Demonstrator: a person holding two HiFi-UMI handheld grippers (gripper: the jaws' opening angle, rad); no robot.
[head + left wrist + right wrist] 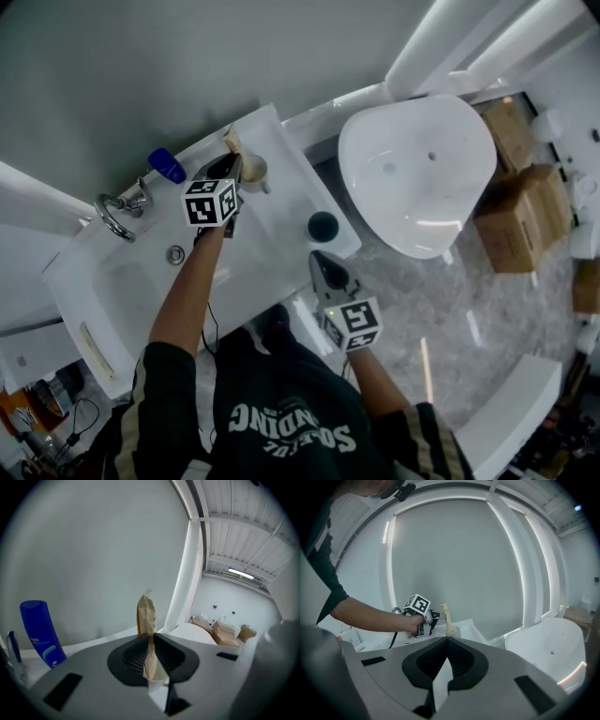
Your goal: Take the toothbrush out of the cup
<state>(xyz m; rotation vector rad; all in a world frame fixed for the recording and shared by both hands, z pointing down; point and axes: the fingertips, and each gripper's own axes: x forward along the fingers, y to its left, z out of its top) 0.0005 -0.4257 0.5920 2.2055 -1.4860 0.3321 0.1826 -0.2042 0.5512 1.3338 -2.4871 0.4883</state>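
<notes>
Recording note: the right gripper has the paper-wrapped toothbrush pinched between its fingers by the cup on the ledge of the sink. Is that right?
No. It is the left gripper that has the paper-wrapped toothbrush pinched between its fingers by the cup on the ledge of the sink; the left gripper view shows it. The right gripper holds nothing between its fingers.

Brown paper-wrapped toothbrush [146,613] stands upright in a pale cup [254,172] at the washbasin [281,202] surface's rear corner.

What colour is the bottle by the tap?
Blue. The bottle shows best in left gripper view.
</notes>
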